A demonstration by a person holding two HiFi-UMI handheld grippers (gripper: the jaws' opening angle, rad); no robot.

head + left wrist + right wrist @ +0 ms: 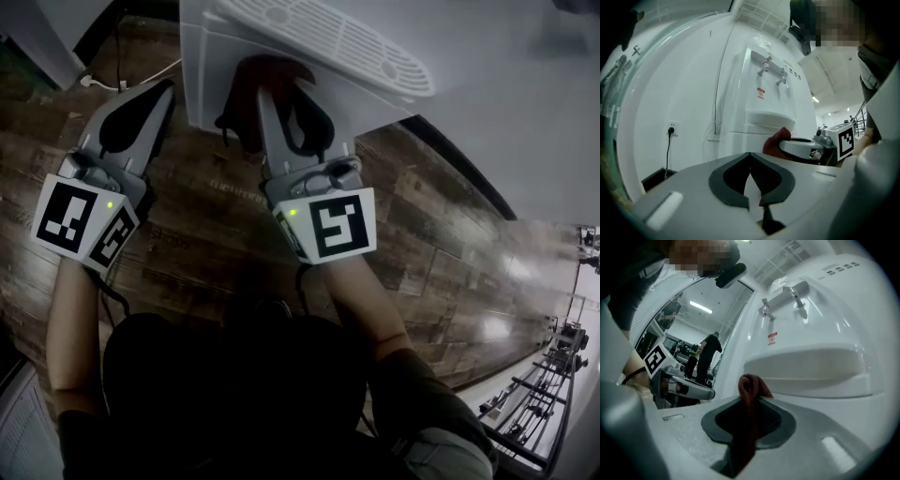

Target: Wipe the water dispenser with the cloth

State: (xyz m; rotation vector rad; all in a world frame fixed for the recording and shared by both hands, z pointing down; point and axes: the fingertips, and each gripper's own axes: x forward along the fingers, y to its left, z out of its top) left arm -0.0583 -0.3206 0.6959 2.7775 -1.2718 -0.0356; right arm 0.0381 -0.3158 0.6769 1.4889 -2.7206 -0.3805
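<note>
The white water dispenser [281, 66] stands on the wooden floor, its drip tray [328, 37] jutting out at the top of the head view. My right gripper [274, 89] is shut on a dark red cloth [246, 94], held against the dispenser's front just under the tray. In the right gripper view the cloth [749, 394] sticks up between the jaws below the tray [806, 369] and the two taps [785, 298]. My left gripper [159, 94] is shut on nothing, left of the dispenser. In the left gripper view the dispenser [764, 98] stands ahead and the cloth [780, 138] shows at its lower front.
A wall socket with a black plug [671, 130] and a white cable [715, 126] sit on the wall left of the dispenser. A cable [103, 84] lies on the wooden floor [206, 234]. A person [705, 352] stands far off in the room.
</note>
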